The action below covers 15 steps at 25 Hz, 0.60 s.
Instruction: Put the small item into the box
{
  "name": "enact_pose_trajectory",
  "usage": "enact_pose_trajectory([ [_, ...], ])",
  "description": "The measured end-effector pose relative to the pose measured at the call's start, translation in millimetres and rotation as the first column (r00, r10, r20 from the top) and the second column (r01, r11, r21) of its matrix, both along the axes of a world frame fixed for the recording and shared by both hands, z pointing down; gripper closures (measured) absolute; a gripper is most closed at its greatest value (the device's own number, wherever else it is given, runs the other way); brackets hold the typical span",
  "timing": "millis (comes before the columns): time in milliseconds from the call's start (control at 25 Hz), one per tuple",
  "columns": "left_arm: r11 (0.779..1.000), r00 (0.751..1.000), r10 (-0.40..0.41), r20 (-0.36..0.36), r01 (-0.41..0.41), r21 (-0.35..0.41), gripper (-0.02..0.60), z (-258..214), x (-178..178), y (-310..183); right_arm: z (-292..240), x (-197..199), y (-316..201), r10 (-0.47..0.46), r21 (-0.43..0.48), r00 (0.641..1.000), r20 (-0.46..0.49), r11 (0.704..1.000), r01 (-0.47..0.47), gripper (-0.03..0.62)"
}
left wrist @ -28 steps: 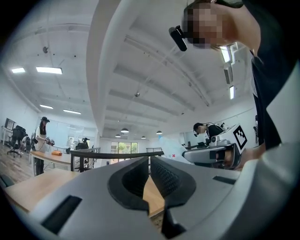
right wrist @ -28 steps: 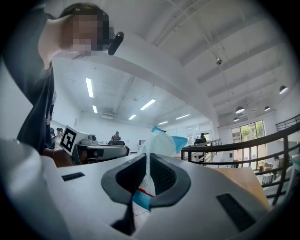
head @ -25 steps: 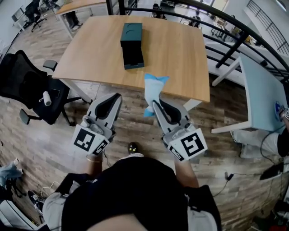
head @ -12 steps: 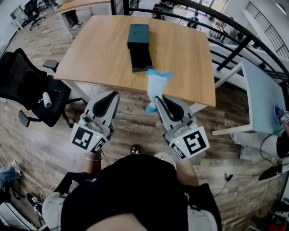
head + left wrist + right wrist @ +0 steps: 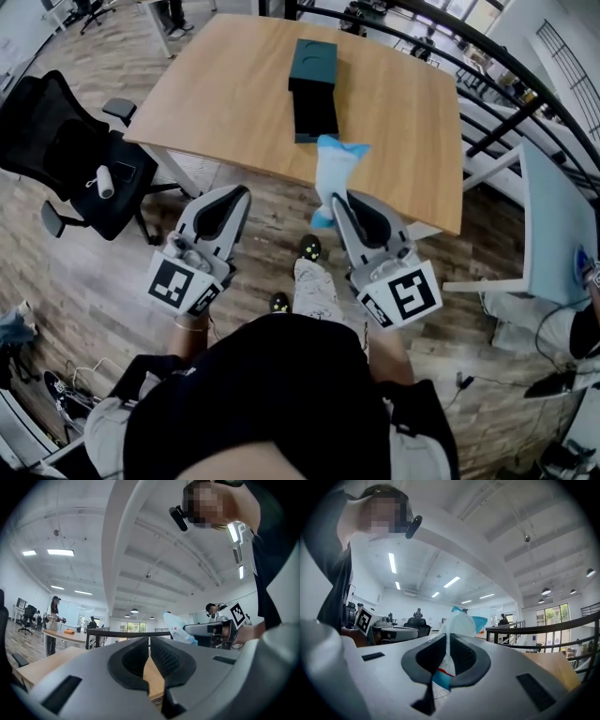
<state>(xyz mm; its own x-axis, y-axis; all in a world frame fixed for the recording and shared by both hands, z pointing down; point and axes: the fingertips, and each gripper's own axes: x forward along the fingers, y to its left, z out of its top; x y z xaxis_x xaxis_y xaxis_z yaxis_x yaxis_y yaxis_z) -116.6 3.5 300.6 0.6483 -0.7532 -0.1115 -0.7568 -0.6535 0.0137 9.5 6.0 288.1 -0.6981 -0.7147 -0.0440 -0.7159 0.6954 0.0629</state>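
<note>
A dark teal box (image 5: 315, 89) lies open on the wooden table (image 5: 225, 94), its two parts end to end near the front edge. My right gripper (image 5: 339, 199) is shut on a small white and blue packet (image 5: 336, 169), held in the air just short of the table edge and the box. In the right gripper view the packet (image 5: 458, 623) sticks up between the shut fingers. My left gripper (image 5: 236, 195) hangs level with it to the left, shut with nothing in it. In the left gripper view the packet (image 5: 180, 629) shows off to the right.
A black office chair (image 5: 66, 141) stands left of the table. A dark railing (image 5: 511, 89) runs behind and right of the table, and a light blue table (image 5: 562, 225) stands at the right. My shoes (image 5: 310, 248) are on the wood floor below the grippers.
The table and box have come nearer in the head view as I stepped forward. Both grippers keep their pose, and the packet stays held in the right one.
</note>
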Motion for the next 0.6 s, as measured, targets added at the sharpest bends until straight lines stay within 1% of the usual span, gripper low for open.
enact_pose_trajectory([
  [200,0.999,0.998,-0.046,0.046,0.045,0.021,0.560,-2.6,-13.3,-16.5,2.1,-6.1,-25.5,-0.044,0.023,0.999,0.010,0.999,0.044,0.560],
  [360,0.997,0.997,-0.069,0.047,0.068,0.030,0.560,-6.9,-16.3,-40.8,2.8,-9.8,-50.7,-0.066,0.028,0.998,0.019,0.997,0.066,0.560],
  [600,0.998,0.997,-0.064,0.050,0.063,0.018,0.560,-3.3,-10.0,-77.6,11.4,-6.6,-85.3,-0.067,0.008,0.997,0.033,0.998,0.067,0.560],
])
